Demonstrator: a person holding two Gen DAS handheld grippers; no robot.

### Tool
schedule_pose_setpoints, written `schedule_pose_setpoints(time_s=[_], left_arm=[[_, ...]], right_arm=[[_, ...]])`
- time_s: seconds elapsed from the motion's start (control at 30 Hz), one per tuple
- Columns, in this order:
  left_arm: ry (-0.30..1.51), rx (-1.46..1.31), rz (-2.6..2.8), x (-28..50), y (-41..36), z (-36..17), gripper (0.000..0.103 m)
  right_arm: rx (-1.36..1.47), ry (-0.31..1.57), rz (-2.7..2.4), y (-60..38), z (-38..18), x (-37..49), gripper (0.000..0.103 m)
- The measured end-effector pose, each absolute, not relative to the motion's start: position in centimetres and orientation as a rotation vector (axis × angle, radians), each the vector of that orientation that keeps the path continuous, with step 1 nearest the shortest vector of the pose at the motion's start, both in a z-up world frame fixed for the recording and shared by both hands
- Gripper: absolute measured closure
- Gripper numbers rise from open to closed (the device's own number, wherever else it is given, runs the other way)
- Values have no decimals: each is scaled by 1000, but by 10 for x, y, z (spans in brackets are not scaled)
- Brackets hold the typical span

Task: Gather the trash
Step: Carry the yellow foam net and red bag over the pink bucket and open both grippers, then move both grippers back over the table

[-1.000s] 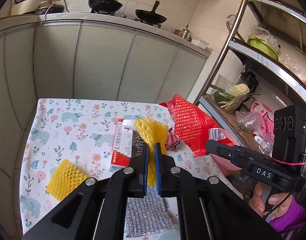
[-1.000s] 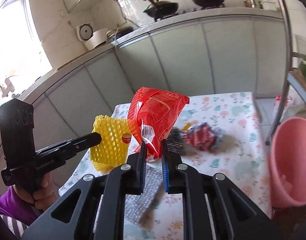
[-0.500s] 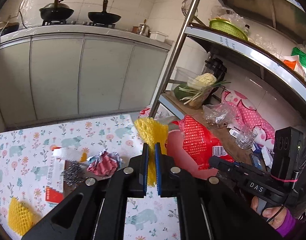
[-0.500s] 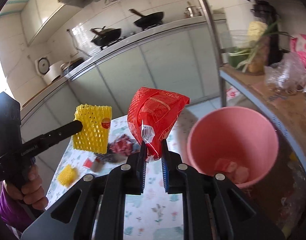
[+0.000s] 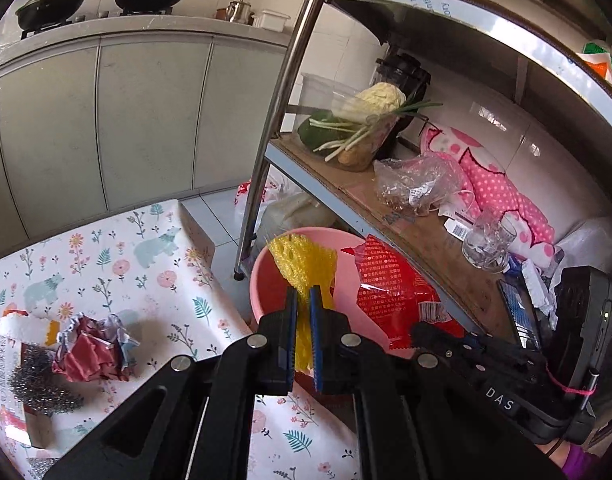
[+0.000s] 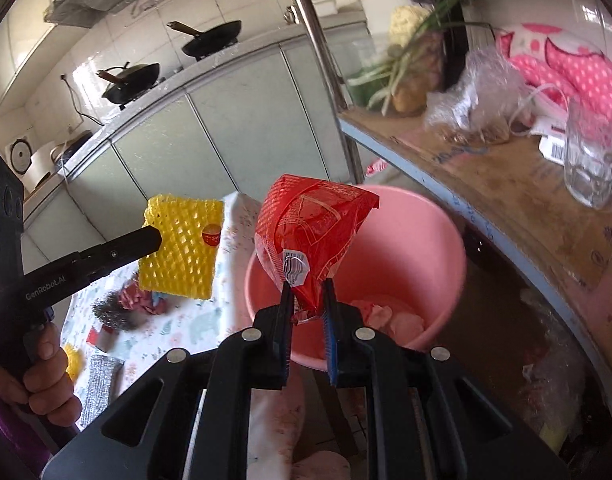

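Left claw (image 5: 301,300) clamped tight on yellow foam net (image 5: 303,258), blue pads pinching its lower part, net fanning up over the near rim of the pink bucket (image 5: 265,268) at frame centre of the left wrist view. Right claw (image 6: 308,298) nearly closed on the bottom corner of a red snack bag (image 6: 310,236), bag standing up from the pads, in front of the bucket mouth at centre of the right wrist view. In that view the left claw comes in from the left edge with the net at centre left, beside the bag, not touching it as far as I can tell. Bucket sits on the floor between the floral worktop (image 5: 117,256) and the metal shelf rack (image 5: 390,208); crumpled pinkish scraps already inside. Still on the worktop, lower left of the left wrist view: crumpled red-and-silver wrapper (image 5: 91,346), steel wool scourer (image 5: 39,380) touching it, small carton partly hidden under both. 2nd yellow net piece (image 6: 73,360) lower left in the right wrist view, near the hand (image 6: 37,380) gripping the left claw's handle.
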State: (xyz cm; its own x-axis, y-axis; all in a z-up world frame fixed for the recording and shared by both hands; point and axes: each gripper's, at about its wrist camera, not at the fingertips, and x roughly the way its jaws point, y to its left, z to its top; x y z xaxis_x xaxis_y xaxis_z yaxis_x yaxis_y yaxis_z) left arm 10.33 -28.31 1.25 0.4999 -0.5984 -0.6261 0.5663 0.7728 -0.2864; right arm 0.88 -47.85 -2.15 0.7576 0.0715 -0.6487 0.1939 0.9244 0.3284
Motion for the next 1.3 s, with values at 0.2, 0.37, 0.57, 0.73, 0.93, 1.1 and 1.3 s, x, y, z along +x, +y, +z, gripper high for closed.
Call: schedule_pose_setpoints(time_s=[0.2,0.37,0.57,0.73,0.93,1.1,1.3], left_arm=[[854,-41,-717,114,-308,-15,97],[877,-11,-710,118,-321,-31,97],[871,-11,-689,119,-323,-35,95],[887,-35,-677,122,-322,-35,81],[902,-66,-679,124,-318,-32,77],[898,-70,-689,120,-314,-23,67],[882,-69,-681,109,-306,-15,63]], right_arm=[[405,750,-99,-488,-41,13,89],[429,760,-99,-494,-50,18,89],[460,798,-128,-498,-59,24,85],[465,801,-133,-500,-64,26,74],[465,789,-127,-501,-62,24,70],[462,776,-115,-500,-59,22,70],[455,755,-85,-492,-49,18,70]])
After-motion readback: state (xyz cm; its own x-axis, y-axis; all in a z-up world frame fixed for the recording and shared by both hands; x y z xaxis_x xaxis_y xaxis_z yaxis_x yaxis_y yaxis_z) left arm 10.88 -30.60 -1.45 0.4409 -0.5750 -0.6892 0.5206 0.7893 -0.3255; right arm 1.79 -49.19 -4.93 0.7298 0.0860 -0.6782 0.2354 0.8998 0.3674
